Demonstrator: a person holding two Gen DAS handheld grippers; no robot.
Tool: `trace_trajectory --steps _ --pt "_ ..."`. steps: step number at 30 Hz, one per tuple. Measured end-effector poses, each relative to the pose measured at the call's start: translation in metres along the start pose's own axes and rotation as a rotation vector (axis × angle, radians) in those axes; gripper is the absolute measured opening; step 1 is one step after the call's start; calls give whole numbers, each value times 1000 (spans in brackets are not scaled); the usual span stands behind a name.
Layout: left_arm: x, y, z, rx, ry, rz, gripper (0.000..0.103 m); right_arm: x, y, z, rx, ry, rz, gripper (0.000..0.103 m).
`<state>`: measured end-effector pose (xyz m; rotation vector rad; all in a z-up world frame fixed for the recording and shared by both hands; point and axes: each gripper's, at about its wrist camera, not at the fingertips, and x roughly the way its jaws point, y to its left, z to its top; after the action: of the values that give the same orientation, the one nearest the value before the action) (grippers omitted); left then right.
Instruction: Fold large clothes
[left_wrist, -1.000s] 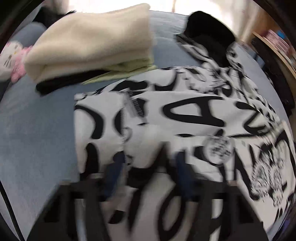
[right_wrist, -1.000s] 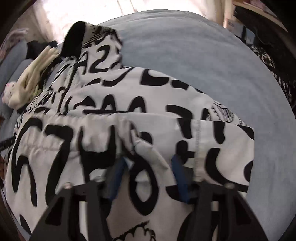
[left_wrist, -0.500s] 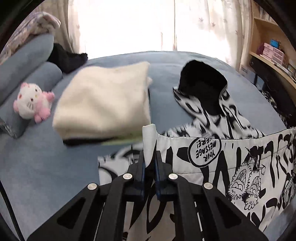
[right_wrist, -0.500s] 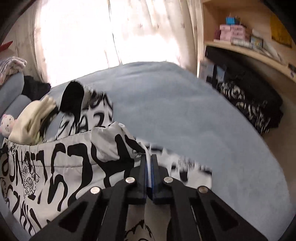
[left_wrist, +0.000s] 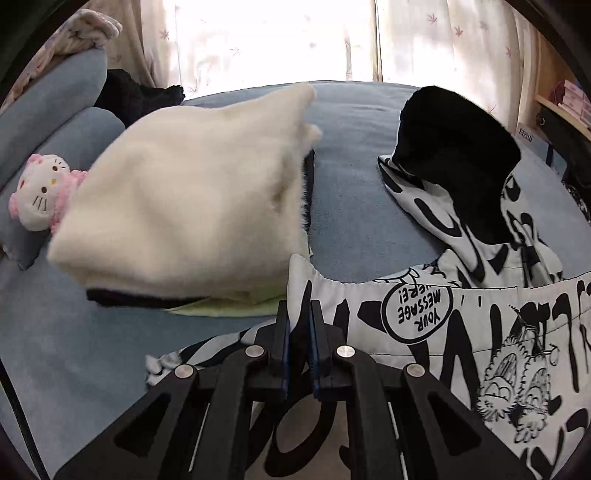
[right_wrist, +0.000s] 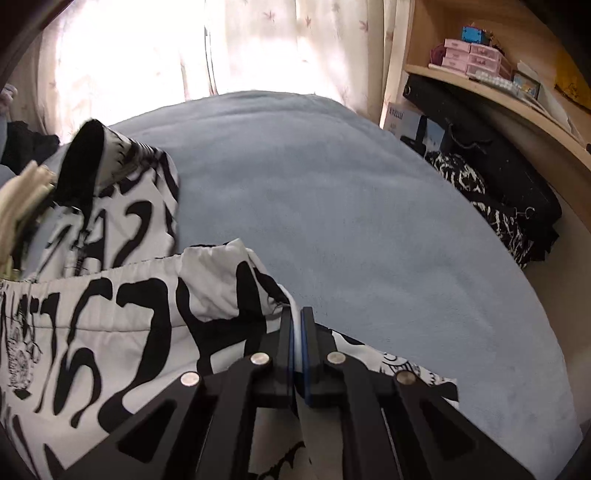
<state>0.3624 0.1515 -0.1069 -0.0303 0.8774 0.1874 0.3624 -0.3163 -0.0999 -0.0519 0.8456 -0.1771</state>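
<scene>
Currently both grippers are clenched on the hem of the white hooded jacket with bold black graffiti lettering (left_wrist: 461, 332). Left wrist view: the left gripper (left_wrist: 299, 325) sits bottom centre, its two black fingers (left_wrist: 281, 332) with blue pads pinching a raised corner of the hem; the cloth stands up in a small peak between them. From that corner the gathered hem runs rightward across the frame as a lifted edge, with a round speech-bubble print just right of the fingers. The jacket's black-lined hood (left_wrist: 458, 155) lies flat on the blue-grey bed cover (left_wrist: 354, 192), upper right. A stack of folded clothes topped by a cream fleece garment (left_wrist: 184, 206) fills centre left, with black and pale green layers showing at its lower edge; it is near the held corner, contact cannot be told. A pink and white cat plush toy (left_wrist: 40, 192) lies at the left edge against a blue-grey cushion (left_wrist: 55, 96).

Right wrist view: the right gripper (right_wrist: 296, 332) is bottom centre, fingers closed on a thin white fold of the same hem, which extends leftward to the frame edge. The hood shows upper left; bare bed cover fills the centre and right. A wooden shelf (right_wrist: 498, 88) with small pink boxes (right_wrist: 469, 61) occupies the upper right.
</scene>
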Motion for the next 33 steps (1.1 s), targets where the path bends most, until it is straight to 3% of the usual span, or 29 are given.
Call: trace_trajectory --steps 7,11,13,15,18,19,20,23,25,27,30,31,33 --pt "37 -8 -19 9 55 37 15 38 4 -7 14 116 0 9" --pt "30 2 -21 -22 55 58 44 23 -4 -3 50 117 25 14" --pt "20 10 -23 -51 57 50 54 9 -8 -1 90 84 46 14" --pt "5 18 -26 -87 41 33 54 -12 -9 0 144 34 92 15" --pt "-24 20 -31 -119 -55 20 54 -37 16 0 123 -18 185 15" --pt "-32 17 -32 -117 -84 -3 51 -40 26 1 104 -15 199 15" --pt "-39 10 -33 -106 -99 -31 40 -43 45 1 71 -6 233 15" --pt "-39 -13 -31 -64 -57 -105 21 -44 97 -3 5 42 351 15" --pt "-31 -28 -37 -52 -20 -125 19 -38 125 -9 -23 81 408 15" --pt "-19 -40 -44 -31 8 -116 19 -25 151 -17 -72 116 403 15" --pt "0 -39 -49 -17 34 -104 20 -10 150 -25 -83 126 394 9" --pt "1 -36 -50 -19 30 -115 20 -8 145 -26 -79 122 399 0" --pt "4 -28 -49 -14 25 -136 20 -5 122 -23 -68 108 409 0"
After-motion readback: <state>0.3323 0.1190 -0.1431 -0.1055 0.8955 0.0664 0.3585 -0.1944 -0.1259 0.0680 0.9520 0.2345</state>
